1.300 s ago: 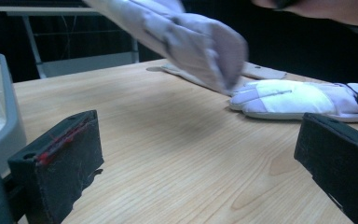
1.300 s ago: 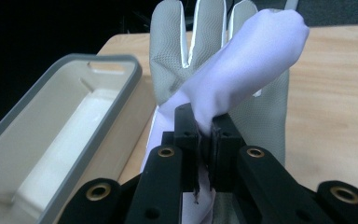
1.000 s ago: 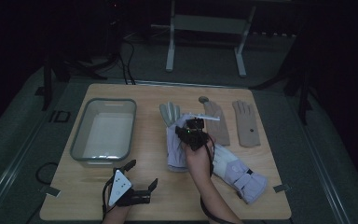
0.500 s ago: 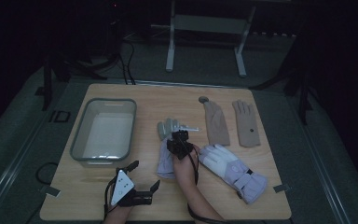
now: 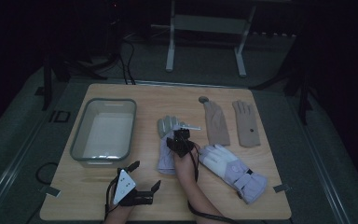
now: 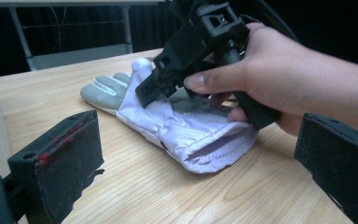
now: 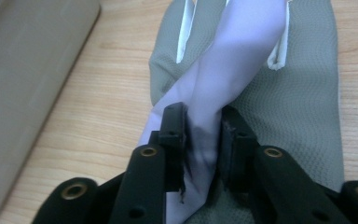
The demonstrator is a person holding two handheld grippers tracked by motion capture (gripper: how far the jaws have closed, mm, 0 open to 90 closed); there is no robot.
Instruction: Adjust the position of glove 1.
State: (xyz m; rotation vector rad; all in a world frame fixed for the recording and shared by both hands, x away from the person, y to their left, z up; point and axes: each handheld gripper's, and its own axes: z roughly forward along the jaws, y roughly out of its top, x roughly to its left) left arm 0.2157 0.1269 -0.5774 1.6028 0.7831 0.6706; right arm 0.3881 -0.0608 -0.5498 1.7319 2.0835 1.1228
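At table centre, right tool (image 5: 179, 140) pinching lavender glove (image 5: 167, 156); left tool (image 5: 142, 181) spread, low

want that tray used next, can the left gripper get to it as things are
Probably yes: the left gripper is open and empty, and bare table lies between it and the tray just ahead.

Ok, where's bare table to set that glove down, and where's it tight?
Bare wood lies between the grey bin and the lavender glove pinched by the right gripper, and along the near edge right of the open left gripper. The far strip behind the bin is free too. It is crowded on the right: the second lavender glove and two beige gloves.
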